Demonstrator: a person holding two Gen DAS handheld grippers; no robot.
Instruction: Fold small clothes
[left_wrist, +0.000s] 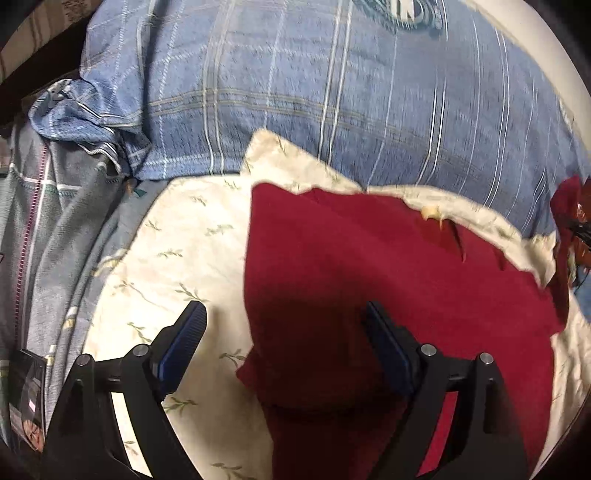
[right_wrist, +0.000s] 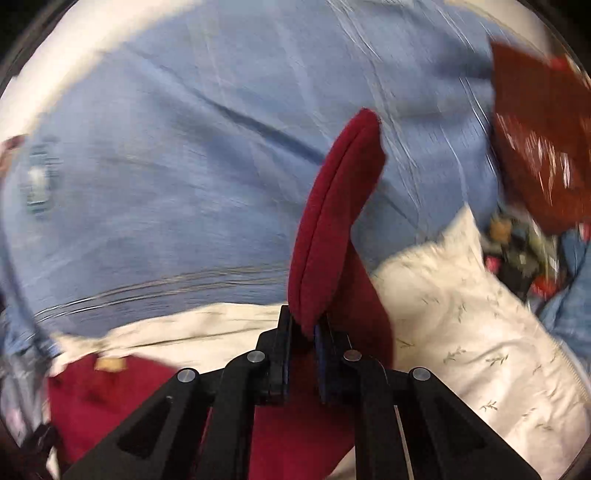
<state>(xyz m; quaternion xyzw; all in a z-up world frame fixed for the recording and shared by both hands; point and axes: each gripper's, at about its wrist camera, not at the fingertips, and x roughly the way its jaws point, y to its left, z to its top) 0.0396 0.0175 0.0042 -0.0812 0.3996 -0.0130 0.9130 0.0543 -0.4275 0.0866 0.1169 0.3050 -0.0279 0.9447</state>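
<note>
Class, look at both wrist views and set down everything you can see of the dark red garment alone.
The dark red garment looks like soft, fleecy cloth, plain in colour. Most of it lies spread on a cream cloth with leaf sprigs. A pale tag shows near its far edge. The left tongs stand open over its near edge, not gripping it. The right tongs are shut on a doubled fold, which stands lifted off the bed.

The left gripper (left_wrist: 284, 325) is built of matte black plastic linkage arms, each joint pinned with a round silver screw head. Its two fingers (left_wrist: 186, 338) carry dark blue ribbed pads edged in black. The right gripper (right_wrist: 303, 332) has the same black angular arms with triangular cut-outs, four silver pivot screws in a row, and blue-lined fingers (right_wrist: 320, 354).
</note>
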